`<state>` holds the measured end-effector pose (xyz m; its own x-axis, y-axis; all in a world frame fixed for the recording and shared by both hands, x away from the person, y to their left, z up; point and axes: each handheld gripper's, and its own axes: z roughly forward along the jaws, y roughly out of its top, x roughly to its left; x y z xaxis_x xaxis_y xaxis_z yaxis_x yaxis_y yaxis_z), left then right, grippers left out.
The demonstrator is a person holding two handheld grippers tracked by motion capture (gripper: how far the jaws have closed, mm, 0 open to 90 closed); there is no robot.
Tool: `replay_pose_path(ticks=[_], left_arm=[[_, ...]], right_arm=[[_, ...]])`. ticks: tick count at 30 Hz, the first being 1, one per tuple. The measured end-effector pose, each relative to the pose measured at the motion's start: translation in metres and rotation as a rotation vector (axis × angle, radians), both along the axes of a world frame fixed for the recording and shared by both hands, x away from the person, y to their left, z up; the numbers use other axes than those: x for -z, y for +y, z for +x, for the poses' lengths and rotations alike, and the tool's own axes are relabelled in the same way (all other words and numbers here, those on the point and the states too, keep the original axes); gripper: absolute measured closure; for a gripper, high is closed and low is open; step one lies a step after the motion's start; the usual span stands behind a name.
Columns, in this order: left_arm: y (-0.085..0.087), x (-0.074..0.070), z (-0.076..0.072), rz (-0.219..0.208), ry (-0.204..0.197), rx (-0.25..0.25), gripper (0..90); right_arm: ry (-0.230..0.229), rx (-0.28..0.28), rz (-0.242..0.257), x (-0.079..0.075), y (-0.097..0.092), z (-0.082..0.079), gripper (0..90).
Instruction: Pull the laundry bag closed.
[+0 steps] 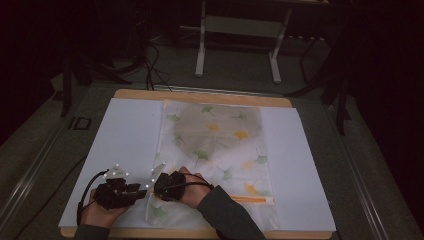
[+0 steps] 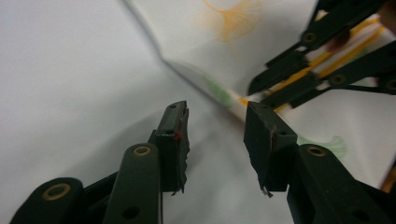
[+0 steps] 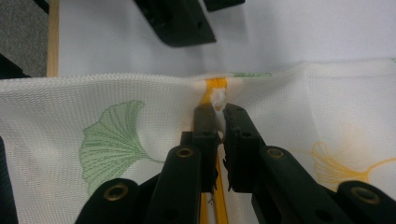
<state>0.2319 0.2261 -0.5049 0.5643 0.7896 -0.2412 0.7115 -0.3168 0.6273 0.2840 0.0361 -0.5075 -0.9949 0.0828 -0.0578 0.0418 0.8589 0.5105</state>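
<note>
The mesh laundry bag [image 1: 215, 150] lies flat on the white sheet [image 1: 125, 145]. At the bag's near left corner, the right gripper [image 3: 217, 112] is clamped on the white zipper pull [image 3: 218, 99]. Just left of that corner, the left gripper [image 2: 215, 122] stands open over the sheet, holding nothing.

Left gripper [image 2: 215, 122]: black linked jaws, brass-ringed pivot holes, red dot on one pad. Right gripper [image 3: 218, 122]: same black build, brass rings. Black cables; dark grey sleeve [image 1: 227, 215].
</note>
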Motion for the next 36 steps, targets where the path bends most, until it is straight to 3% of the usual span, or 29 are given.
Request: replay_pose_path(ticks=[6, 19, 36], left_arm=[[-0.003, -0.001, -0.001, -0.026, 0.032, 0.025, 64.1], [-0.007, 0.004, 0.001, -0.090, 0.093, 0.050, 64.8], [-0.015, 0.020, 0.009, -0.073, 0.179, 0.076, 69.6]], right_arm=[[-0.003, -0.006, 0.000, 0.000, 0.001, 0.000, 84.3], [-0.015, -0.009, -0.003, -0.001, 0.003, -0.004, 84.3], [-0.035, -0.028, 0.003, -0.009, 0.002, -0.008, 84.4]])
